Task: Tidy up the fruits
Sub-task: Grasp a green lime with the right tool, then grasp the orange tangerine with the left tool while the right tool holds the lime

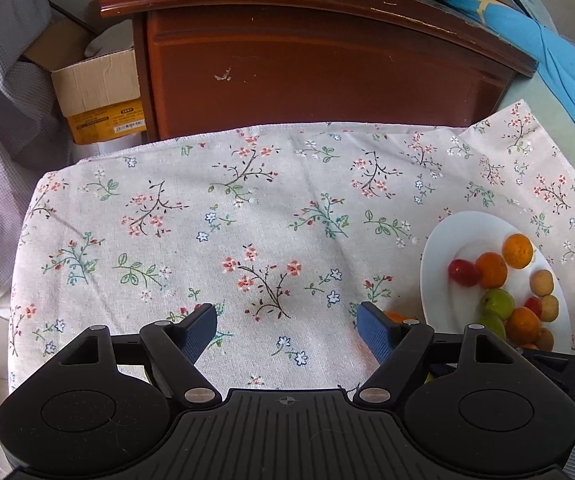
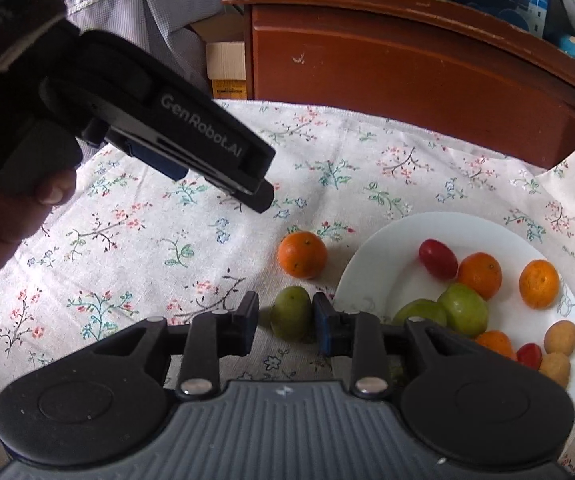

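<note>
Green fruit [image 2: 290,312] between fingers of right tool [image 2: 285,320], jaws bracketing, not yet clenched; plate [image 2: 371,264] at 2 o'clock. Left tool [image 1: 287,330] released, holding nothing.

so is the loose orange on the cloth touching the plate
Apart. The right wrist view shows the orange on the cloth, with a strip of cloth visible between it and the plate.

Both wrist views look down-forward, close over the tablecloth [image 1: 247,208] — sharing the plate [image 2: 375,256] and cabinet [image 1: 307,72].
</note>
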Demonstrator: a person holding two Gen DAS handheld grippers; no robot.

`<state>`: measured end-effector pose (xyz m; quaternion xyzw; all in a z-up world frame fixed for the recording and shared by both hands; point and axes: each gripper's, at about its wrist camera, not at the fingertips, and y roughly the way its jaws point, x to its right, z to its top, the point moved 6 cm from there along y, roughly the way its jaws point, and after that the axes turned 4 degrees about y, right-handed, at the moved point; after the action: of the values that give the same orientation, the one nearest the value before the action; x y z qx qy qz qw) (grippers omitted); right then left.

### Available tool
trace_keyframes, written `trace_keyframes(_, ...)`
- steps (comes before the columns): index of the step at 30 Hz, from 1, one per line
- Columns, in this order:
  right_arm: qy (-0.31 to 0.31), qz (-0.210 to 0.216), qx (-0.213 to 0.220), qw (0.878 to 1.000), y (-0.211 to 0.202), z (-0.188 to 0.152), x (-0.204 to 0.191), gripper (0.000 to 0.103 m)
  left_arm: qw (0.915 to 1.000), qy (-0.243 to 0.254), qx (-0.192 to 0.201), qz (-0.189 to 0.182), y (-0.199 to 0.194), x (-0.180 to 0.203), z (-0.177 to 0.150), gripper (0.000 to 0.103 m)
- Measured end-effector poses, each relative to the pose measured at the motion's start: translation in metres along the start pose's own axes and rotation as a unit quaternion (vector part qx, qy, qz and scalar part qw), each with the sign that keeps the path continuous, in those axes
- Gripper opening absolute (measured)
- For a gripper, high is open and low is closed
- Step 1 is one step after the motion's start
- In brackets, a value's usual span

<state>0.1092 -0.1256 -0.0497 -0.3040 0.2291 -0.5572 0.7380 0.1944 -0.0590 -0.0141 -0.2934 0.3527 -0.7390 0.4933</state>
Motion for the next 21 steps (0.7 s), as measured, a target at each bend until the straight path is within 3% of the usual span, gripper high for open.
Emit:
trace_keyframes(2,-0.003,0.003,-0.002,1.000,-0.001,0.000,-0.001,0.022,1.0000,-0.001,0.001,0.000,-0.001,0.000,0.000,0.078)
trace_keyframes(13,0.011,0.015,-0.016,1.000,-0.023,-0.003,-0.003,0.022,0.9990,0.029,0.009,-0.032,-0.004,0.013,-0.001,0.078)
trace_keyframes(17,0.017,0.018,-0.019,1.000,-0.033,-0.008,-0.001,0.022,0.9949,0.085,0.016,-0.052,-0.004,0.028,-0.006,0.078)
trace_keyframes(21,0.024,0.017,-0.021,0.999,-0.035,-0.009,0.003,0.022,0.9851,0.160,0.016,-0.060,0.000,0.042,-0.016,0.078)
